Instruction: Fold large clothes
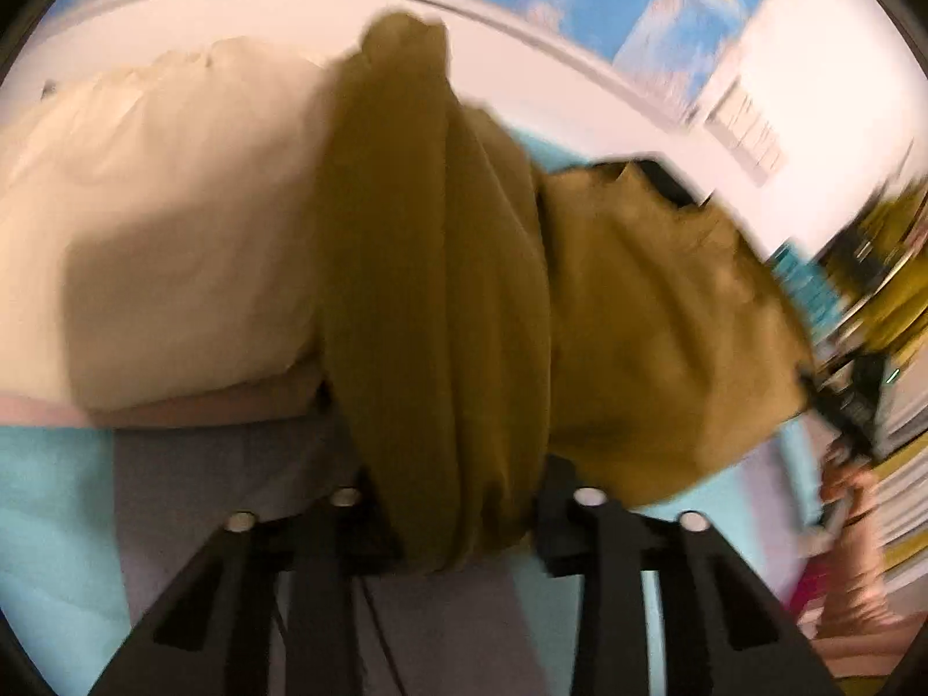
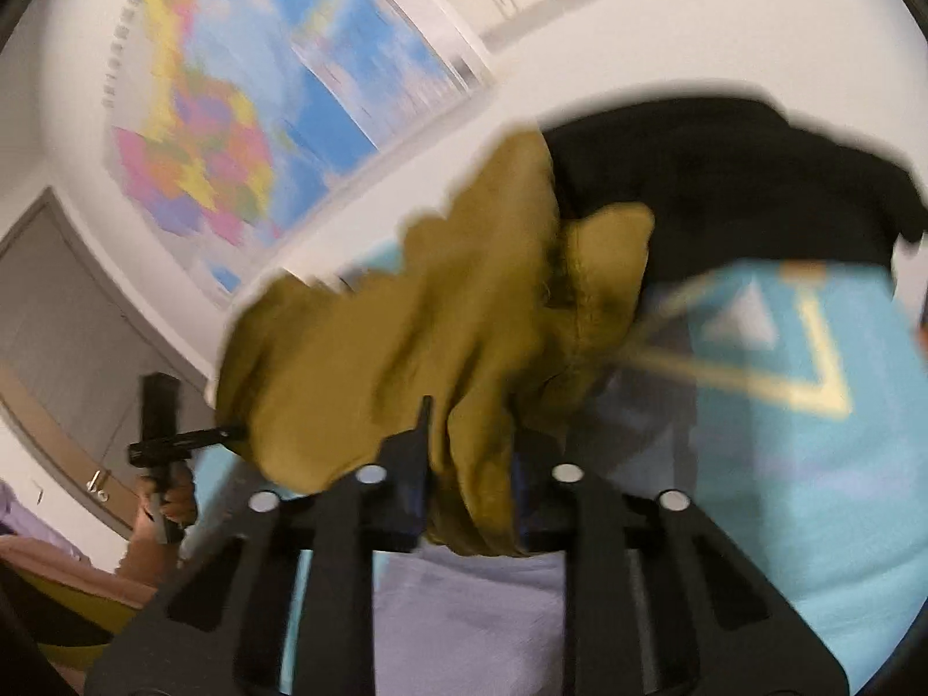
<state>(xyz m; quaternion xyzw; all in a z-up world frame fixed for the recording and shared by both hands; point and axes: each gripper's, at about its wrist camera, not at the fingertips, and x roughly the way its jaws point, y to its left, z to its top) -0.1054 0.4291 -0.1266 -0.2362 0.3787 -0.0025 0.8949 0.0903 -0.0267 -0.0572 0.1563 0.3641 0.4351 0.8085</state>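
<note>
- The olive garment [image 1: 441, 267] hangs in the air, strung between the two tongs above a turquoise-covered surface [image 1: 52, 499]; whether that is a bed or a counter I cannot tell, since both views are blurred.
- The left tongs [image 1: 464, 528] are closed on a thick bunched roll of the cloth. With that many layers in the bite, the inner ones could creep out under the garment's weight and leave only the outer layer held.
- The right tongs [image 2: 470, 499] are clamped on a narrower pinch near an edge. That grip looks shallow, so a sharp pull apart could probably strip it free and drop that side.
- Neither tongs seem to hold a clean corner or hem. Laid down like this, the garment would likely land twisted, and any fold would set in a wrinkle.
- A cream pillow [image 1: 156, 220] lies just behind the hanging cloth in the left view. A low swing could drape the garment over it instead of flat.
- A black cloth [image 2: 725, 185] sits close behind the olive fabric in the right view. The hanging part could snag it or drag it along.
- From the right view, the left tongs [image 2: 191, 441] show at the garment's far end, with the person's hand [image 2: 168, 499] below. Uneven heights would let slack pool at the lower side.
</note>
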